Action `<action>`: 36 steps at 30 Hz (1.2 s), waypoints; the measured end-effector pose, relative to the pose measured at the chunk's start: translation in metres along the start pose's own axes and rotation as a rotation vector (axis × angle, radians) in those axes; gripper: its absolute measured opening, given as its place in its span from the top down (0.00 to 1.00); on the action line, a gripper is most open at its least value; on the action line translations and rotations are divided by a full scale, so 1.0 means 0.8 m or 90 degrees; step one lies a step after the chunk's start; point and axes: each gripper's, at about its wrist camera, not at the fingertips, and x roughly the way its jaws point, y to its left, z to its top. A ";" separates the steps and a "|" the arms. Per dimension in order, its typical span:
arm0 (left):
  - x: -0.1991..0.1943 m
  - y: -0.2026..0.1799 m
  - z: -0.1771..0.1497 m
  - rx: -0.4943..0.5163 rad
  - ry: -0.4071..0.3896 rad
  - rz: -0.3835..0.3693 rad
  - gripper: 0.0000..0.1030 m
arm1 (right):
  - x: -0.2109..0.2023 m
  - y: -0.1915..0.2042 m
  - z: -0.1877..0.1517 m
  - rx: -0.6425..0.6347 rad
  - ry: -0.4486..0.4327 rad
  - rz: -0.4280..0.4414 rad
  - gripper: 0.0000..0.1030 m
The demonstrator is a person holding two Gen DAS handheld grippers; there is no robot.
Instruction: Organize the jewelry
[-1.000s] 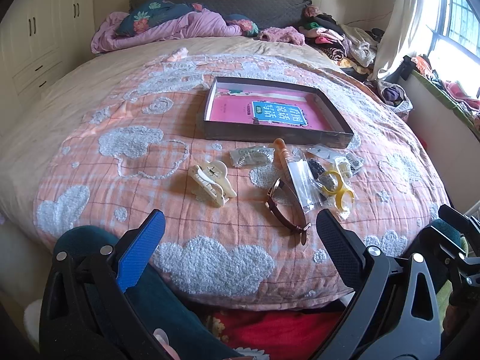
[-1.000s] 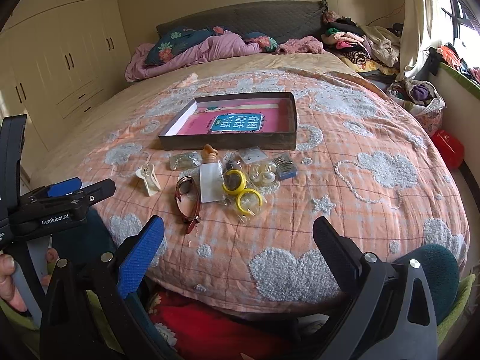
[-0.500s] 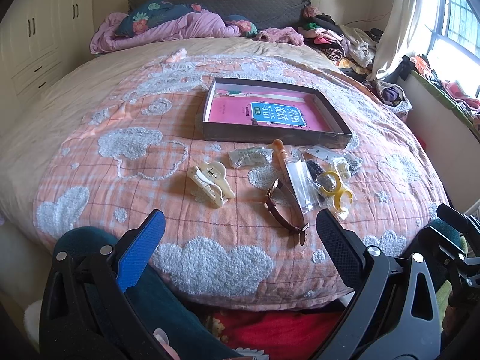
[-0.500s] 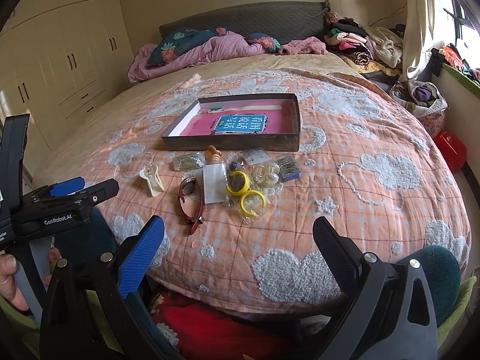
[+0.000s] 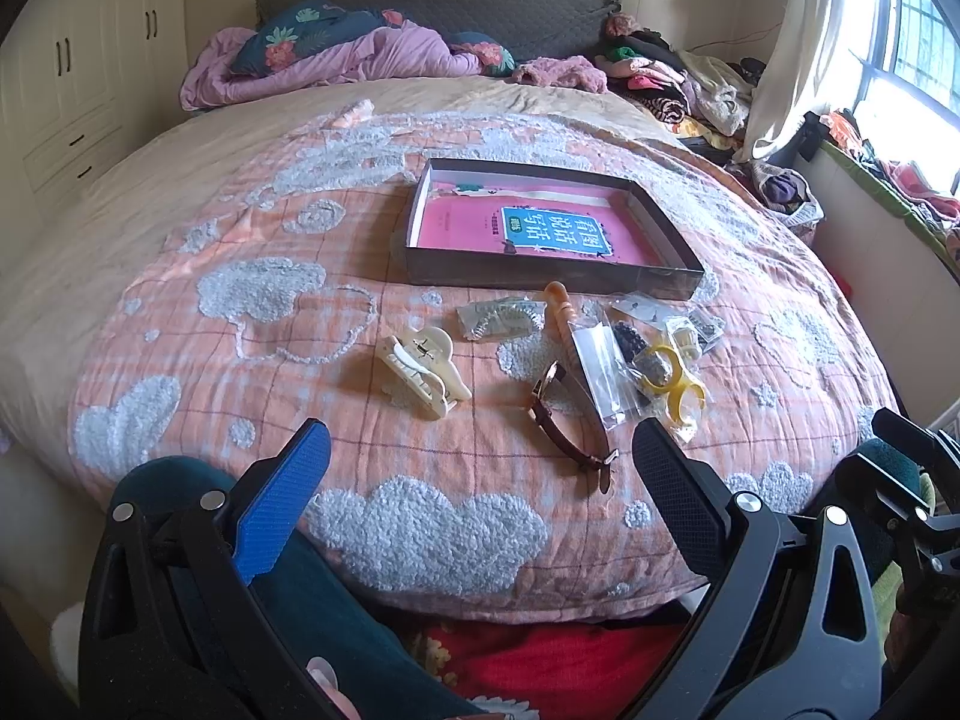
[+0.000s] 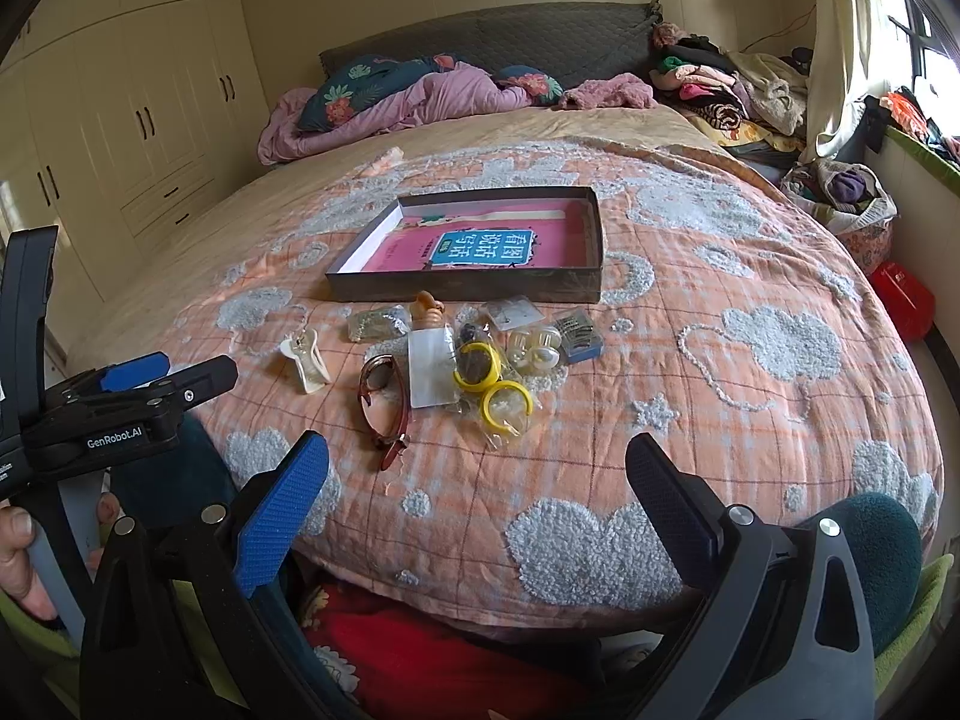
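Observation:
A dark shallow box point(image 5: 543, 280) point(image 6: 468, 288) with a pink book inside lies on the bed. In front of it lie a cream hair claw point(image 5: 423, 373) point(image 6: 306, 360), a brown watch point(image 5: 570, 429) point(image 6: 384, 402), a clear bag over an orange stick point(image 5: 594, 360) point(image 6: 429, 369), yellow rings in bags point(image 5: 669, 375) point(image 6: 492, 384), pearl pieces point(image 6: 534, 351) and small packets. My left gripper point(image 5: 480, 474) point(image 6: 174, 381) is open and empty near the bed's front edge. My right gripper point(image 6: 477, 489) is open and empty, to its right.
The bed has an orange checked quilt point(image 5: 300, 324) with fluffy cloud patches. Pillows and a purple duvet point(image 5: 360, 60) lie at the headboard, a clothes pile point(image 5: 672, 84) at the back right. Wardrobes point(image 6: 120, 138) stand on the left, a window on the right.
Both grippers have drifted slightly, so the view shifts a little. No object on the bed has moved and both grippers stay open.

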 end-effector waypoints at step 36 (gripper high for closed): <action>0.088 0.077 0.013 -0.069 0.073 0.048 0.09 | 0.081 0.004 0.034 -0.054 0.032 0.033 0.04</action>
